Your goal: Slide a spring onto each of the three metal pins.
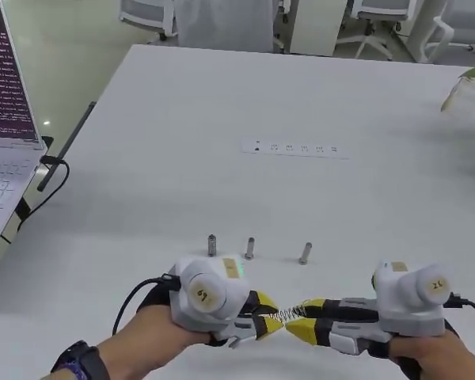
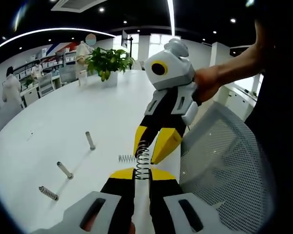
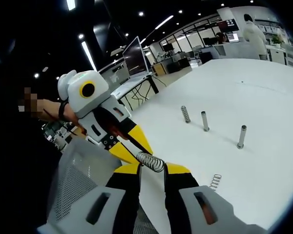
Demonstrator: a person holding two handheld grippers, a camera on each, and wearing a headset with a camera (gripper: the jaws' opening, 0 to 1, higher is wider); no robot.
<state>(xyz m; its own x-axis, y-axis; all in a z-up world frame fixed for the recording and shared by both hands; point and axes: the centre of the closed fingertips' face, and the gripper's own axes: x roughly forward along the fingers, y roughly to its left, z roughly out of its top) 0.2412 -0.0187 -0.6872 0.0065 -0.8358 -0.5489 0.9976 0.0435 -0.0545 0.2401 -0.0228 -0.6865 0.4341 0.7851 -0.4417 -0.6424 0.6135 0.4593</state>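
Head view: the left claw (image 1: 261, 318) and the right claw (image 1: 298, 318) meet over the near edge of the counter (image 1: 222, 103). A spring (image 1: 275, 315) lies sideways between them, its long way running from claw to claw. The left claw is squeezed shut on one end. The right claw is open a bit, wider than the spring, around the other end. Three pins stand up in a row beyond. The left pin (image 1: 212, 245) wears a second spring (image 3: 185, 114). The middle pin (image 1: 249, 248) and right pin (image 1: 305, 253) are bare. A loose spring (image 2: 127, 158) lies flat nearby.

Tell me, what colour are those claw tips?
Yellow tips, black behind; clearest in the left gripper view.
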